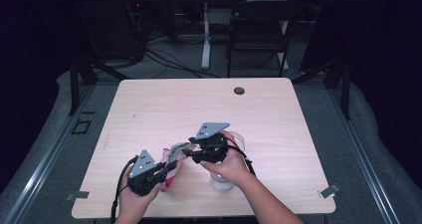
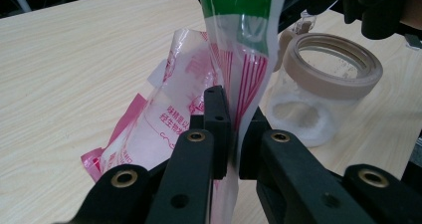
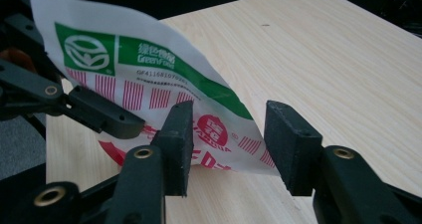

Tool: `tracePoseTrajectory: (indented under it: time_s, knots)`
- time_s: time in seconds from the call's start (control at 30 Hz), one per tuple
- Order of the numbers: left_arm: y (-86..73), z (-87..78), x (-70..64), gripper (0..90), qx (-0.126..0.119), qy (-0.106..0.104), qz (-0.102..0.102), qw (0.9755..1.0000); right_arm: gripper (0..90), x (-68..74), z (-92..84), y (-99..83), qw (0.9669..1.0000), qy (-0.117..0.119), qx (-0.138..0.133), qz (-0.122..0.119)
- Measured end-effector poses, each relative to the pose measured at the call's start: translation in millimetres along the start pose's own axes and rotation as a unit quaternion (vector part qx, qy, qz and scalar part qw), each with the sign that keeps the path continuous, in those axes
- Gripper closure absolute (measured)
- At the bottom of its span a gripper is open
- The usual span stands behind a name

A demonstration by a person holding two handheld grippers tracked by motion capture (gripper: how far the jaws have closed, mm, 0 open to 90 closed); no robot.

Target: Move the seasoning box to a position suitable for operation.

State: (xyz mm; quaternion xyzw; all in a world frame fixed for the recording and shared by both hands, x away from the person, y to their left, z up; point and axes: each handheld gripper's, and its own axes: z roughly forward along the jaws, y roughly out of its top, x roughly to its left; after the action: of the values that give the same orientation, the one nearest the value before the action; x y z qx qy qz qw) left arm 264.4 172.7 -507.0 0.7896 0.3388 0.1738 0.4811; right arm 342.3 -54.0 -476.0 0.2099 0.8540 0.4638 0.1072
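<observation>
Dark curtained walls and a folding chair (image 1: 259, 27) are seen beyond a pale wood-grain table (image 1: 149, 109), bare apart from a small dark disc (image 1: 239, 90) near its far edge. At the left of the near edge, the left gripper (image 1: 166, 168) is being held low, its jaws clamped tight on a plastic packet (image 2: 244, 74) printed red, white and green; the film is being pinched edge-on between the pads. The packet's long axis is being run up and rightward from that grip toward the right gripper (image 1: 191, 147). In the right gripper view the jaws are standing apart, the packet's (image 3: 149, 74) lower corner lying between them without being pressed. Just to the right, a clear jar (image 2: 318, 99) with a tan rim is standing open-mouthed on the table, touching nothing. By judgement, the coming move is turning on the packet's free end being brought over that jar mouth.
</observation>
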Motion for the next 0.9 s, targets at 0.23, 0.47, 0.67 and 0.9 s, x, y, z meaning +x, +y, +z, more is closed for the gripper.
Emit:
tracePoseTrajectory:
  time_s: [0.23, 0.47, 0.67, 0.9]
  knots:
    - [-0.3, 1.0, -0.8, 87.5, 0.0, 0.0, -0.001, 1.0, 68.2, -0.3, 1.2, -1.1, 0.9999, 0.005, 0.01, -0.007]
    - [-1.6, 1.4, -1.3, 86.4, 0.002, 0.002, 0.001, 1.0, 87.1, 1.1, -0.9, -2.1, 0.9996, 0.011, 0.02, -0.018]
    - [-5.5, 0.8, 0.0, 80.2, -0.003, 0.001, -0.01, 0.9999, 90.0, 4.6, -2.7, -2.1, 0.9995, 0.009, 0.02, -0.025]
    - [-13.7, 5.9, 2.2, 55.1, 0.009, 0.039, -0.011, 0.9992, 90.0, 7.9, -4.4, -3.1, 0.9994, 0.002, 0.016, -0.03]
